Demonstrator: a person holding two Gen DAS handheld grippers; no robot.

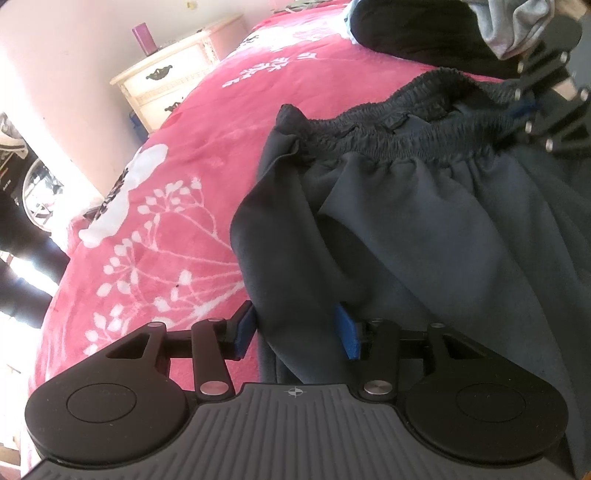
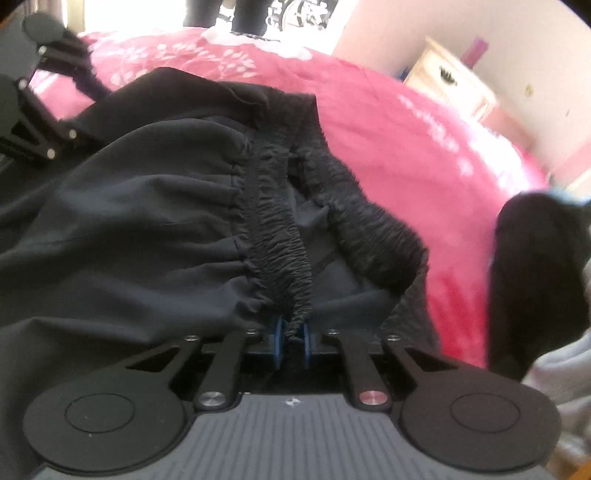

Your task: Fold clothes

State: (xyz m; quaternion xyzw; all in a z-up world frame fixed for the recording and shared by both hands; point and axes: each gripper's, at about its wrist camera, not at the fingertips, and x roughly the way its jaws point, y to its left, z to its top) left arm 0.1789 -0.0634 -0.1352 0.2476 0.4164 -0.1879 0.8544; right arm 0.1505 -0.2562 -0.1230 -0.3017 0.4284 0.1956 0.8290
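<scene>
Dark navy trousers (image 1: 424,221) with a gathered elastic waistband (image 1: 399,122) lie on a pink flowered bedspread (image 1: 166,221). My left gripper (image 1: 295,332) is open, its blue pads (image 1: 243,330) wide apart on either side of a loose fold at the trousers' side edge. My right gripper (image 2: 291,343) is shut on the waistband (image 2: 280,236), the blue pads pinching the elastic's end. The right gripper's black linkage (image 1: 546,92) also shows at the waistband's far end in the left wrist view. The left gripper's linkage (image 2: 44,92) shows at upper left in the right wrist view.
A black garment (image 1: 417,26) and a grey one (image 1: 517,22) are piled on the bed beyond the waistband; the black garment (image 2: 535,280) is to the right in the right wrist view. A cream nightstand (image 1: 173,81) with a purple object (image 1: 144,37) stands beside the bed.
</scene>
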